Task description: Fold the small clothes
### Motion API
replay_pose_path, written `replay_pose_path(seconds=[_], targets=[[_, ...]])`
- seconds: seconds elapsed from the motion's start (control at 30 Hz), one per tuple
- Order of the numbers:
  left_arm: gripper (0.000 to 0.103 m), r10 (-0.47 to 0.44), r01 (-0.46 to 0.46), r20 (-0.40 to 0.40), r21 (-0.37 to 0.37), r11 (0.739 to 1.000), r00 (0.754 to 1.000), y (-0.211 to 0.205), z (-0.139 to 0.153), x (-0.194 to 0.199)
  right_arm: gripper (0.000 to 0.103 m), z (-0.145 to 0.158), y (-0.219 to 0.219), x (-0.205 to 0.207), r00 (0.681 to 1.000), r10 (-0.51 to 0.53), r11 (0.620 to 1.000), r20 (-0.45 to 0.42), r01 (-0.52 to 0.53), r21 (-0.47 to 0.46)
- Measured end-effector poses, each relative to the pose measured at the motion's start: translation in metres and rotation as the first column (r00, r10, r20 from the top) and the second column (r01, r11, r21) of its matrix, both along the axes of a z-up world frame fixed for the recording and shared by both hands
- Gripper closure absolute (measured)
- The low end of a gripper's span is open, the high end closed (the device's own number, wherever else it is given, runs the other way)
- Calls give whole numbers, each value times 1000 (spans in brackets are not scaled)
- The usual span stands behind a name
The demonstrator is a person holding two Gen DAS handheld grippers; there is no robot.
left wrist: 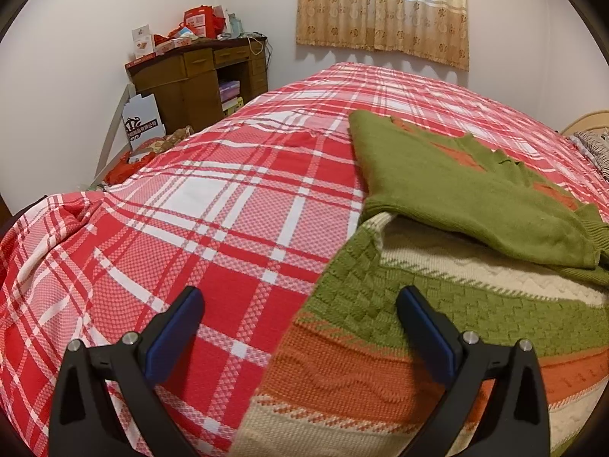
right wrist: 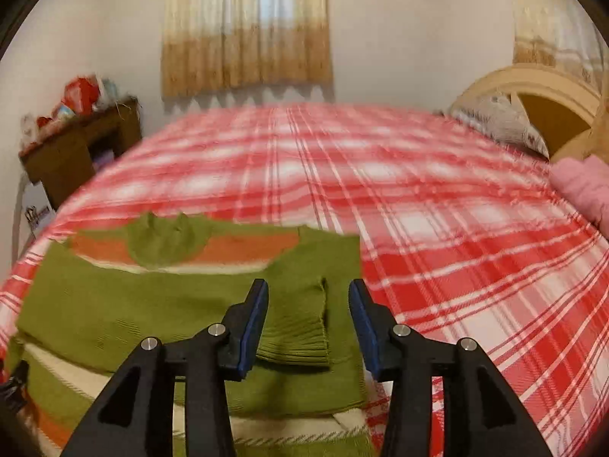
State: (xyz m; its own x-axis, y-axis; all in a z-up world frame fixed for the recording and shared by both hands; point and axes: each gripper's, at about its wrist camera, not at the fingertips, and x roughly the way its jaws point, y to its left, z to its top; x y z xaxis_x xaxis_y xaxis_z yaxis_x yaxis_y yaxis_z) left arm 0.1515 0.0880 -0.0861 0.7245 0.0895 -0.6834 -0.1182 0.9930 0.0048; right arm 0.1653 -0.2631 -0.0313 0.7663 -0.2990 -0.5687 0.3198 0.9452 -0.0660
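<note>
On plaid bedspread [left wrist: 213, 205], knit sweater [left wrist: 437, 190] near front edge, left gripper [left wrist: 298, 304] wide, right gripper [right wrist: 309, 297] parted, both empty.

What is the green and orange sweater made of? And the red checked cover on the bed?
The sweater looks like knitted yarn, maybe wool or acrylic: raised basket-weave stitches and ribbed cuffs show, with a soft matte look. The bed cover looks like woven cotton or a similar cloth: a fine checked weave shows, flat and matte.

The sweater [left wrist: 437, 304] is looking like thick, bumpy wool knit. The bedspread [left wrist: 228, 209] is showing flat woven cloth, not shiny. The left gripper [left wrist: 300, 316] is wearing dull black plastic, blue pads and shiny metal pins. The desk [left wrist: 190, 80] is looking like brown wood.
</note>
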Motion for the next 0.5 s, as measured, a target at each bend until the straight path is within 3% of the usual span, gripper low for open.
replay_pose_path(seconds=[0.17,0.3,0.5], targets=[[0,0,0,-1,-1,1000,1000,0,0,0,58,-21,41,11,982,165,985,-96,-169,-39],[0,0,0,-1,-1,1000,1000,0,0,0,58,-49,36,20,968,176,983,-178,-163,85],[0,2,-2,-2,-1,1000,1000,0,0,0,58,-47,29,4,963,173,982,-208,-152,113]])
